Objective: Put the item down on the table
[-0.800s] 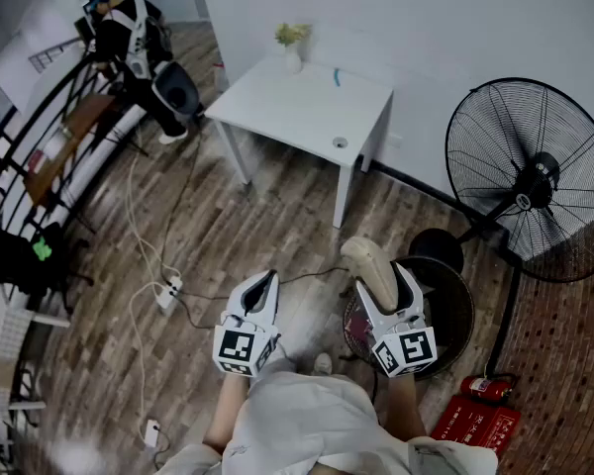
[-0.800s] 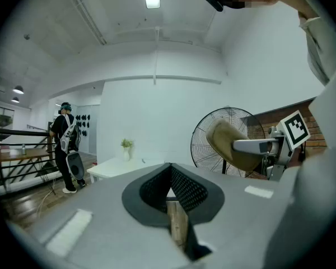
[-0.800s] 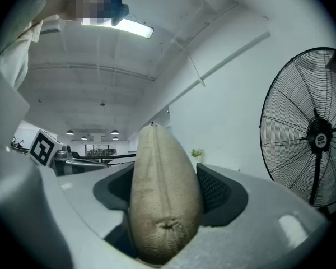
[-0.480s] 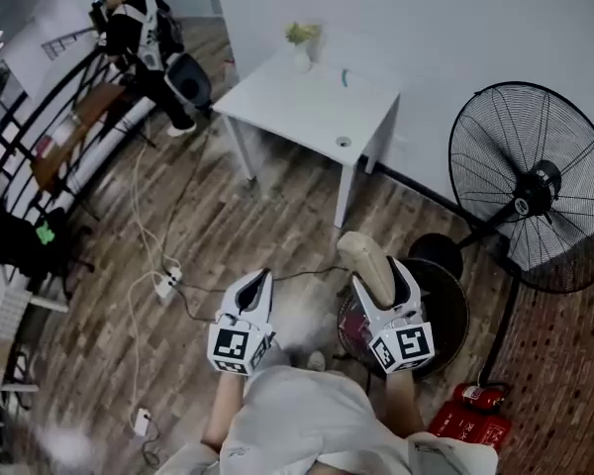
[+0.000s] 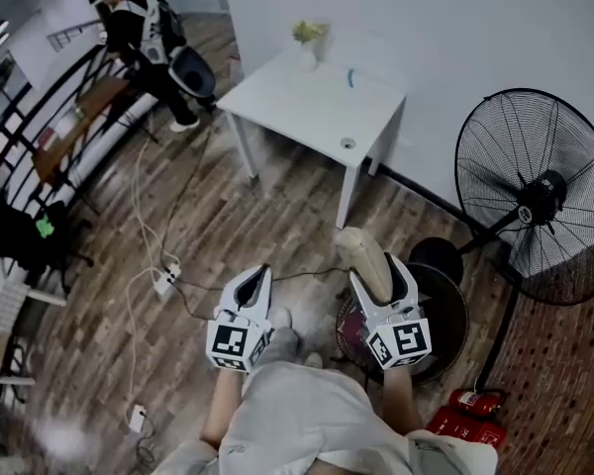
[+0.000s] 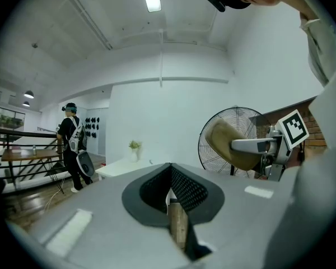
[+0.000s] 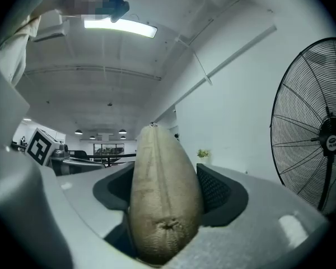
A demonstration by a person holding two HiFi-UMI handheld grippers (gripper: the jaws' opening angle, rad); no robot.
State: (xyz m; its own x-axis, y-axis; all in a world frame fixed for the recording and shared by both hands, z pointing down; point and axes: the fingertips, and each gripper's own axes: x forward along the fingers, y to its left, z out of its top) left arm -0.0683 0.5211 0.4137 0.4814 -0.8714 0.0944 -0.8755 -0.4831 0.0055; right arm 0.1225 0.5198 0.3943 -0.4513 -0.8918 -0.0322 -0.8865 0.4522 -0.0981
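Head view: the right tool (image 5: 381,273) clamps a tan padded item (image 5: 359,252) above the wooden floor (image 5: 228,226), well apart from the white desk (image 5: 297,107); the left tool (image 5: 254,285) is closed, empty. Loosening early would likely drop it short.

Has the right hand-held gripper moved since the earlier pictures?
Yes, slightly. Judged against the fan's round base, the right hand-held gripper, shut on the tan item, has edged forward toward the white table.
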